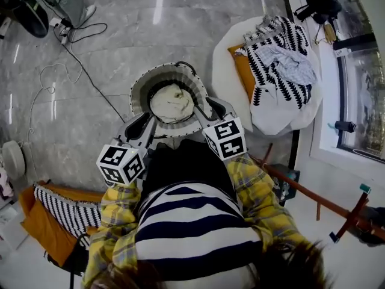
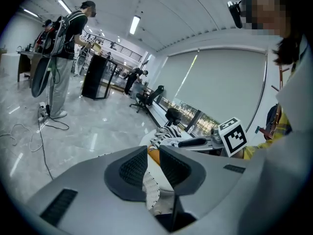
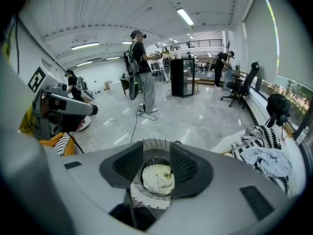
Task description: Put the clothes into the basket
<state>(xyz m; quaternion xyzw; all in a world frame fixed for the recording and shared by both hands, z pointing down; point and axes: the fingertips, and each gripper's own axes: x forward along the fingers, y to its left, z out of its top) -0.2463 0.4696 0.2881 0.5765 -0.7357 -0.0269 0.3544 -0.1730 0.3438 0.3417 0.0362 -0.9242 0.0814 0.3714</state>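
A round grey-white basket (image 1: 139, 87) stands on the floor before me with a cream cloth (image 1: 171, 102) inside. My right gripper (image 1: 203, 111) hangs over its near right rim, jaws open and empty; in the right gripper view (image 3: 156, 163) the basket (image 3: 146, 199) and cream cloth (image 3: 157, 177) show between them. My left gripper (image 1: 146, 124) is over the near left rim, its jaws (image 2: 153, 168) a narrow gap apart with nothing in them. A pile of black-and-white patterned clothes (image 1: 280, 59) lies on a white round seat (image 1: 225, 71) to the right.
A striped cloth (image 1: 60, 206) lies on an orange cushion (image 1: 39, 230) at lower left. Cables (image 1: 78, 47) trail over the grey floor behind the basket. An orange-red stand (image 1: 313, 197) is at right. People stand far off by a black cabinet (image 3: 183, 77).
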